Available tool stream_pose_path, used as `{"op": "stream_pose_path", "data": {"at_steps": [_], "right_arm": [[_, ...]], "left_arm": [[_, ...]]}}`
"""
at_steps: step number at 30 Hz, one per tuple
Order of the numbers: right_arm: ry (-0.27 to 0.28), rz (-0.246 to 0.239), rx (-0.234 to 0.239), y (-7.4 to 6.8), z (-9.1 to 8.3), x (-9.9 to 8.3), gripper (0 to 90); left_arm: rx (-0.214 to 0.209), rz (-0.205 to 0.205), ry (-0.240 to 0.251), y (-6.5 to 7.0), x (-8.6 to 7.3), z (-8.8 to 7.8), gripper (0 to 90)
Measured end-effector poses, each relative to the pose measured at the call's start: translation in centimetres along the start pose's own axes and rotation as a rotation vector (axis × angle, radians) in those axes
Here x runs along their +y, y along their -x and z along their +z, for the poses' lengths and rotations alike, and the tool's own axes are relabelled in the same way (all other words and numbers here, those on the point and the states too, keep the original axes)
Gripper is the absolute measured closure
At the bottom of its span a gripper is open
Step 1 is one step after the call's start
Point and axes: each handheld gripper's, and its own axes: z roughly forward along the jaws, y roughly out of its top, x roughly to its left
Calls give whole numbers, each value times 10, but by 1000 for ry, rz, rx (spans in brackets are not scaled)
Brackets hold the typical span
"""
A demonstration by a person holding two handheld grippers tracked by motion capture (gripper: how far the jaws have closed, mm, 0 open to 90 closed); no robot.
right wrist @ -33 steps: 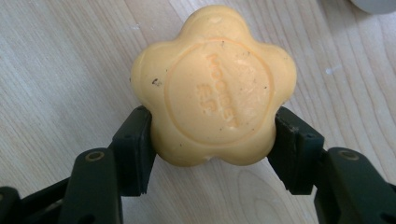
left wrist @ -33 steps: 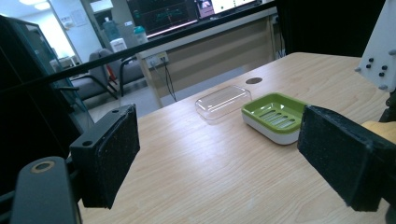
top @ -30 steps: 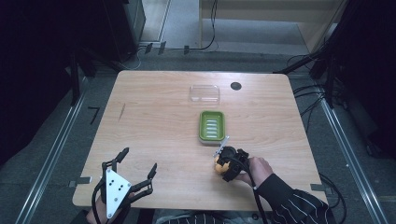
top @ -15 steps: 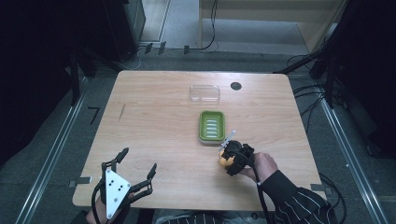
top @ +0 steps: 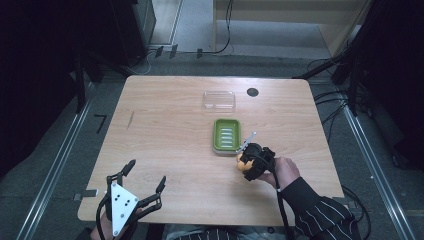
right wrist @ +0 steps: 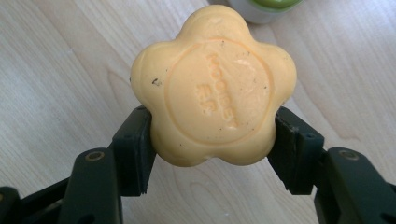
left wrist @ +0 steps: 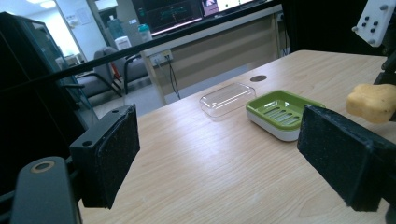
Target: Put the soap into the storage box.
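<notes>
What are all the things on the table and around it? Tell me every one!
Soap: one, yellow-orange, flower-shaped, held between the right gripper's jaws above the table, near the dish.
Soap dish: one, green with a white base, middle of the table, empty.
Lid: one, clear plastic, on the table just beyond the dish.
Hole: one, dark and round, in the tabletop beside the lid.
Table: one, light wood.
Cables: several, black, on the floor beyond the table.
Left gripper: one, black with a grey plate, near edge of the table, jaws open and empty.
Right gripper: one, black, shut on the soap.
Sleeve: one, dark with thin stripes, on the right arm.
</notes>
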Motion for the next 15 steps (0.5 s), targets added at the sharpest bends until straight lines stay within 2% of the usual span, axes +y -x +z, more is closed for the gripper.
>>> {"op": "stream_pose_path", "data": {"at_steps": [15], "right_arm": [[2,-13,-6,8,-1,18,400]], "left_arm": [[3,-1,-3,-1,0,-1,130]]}}
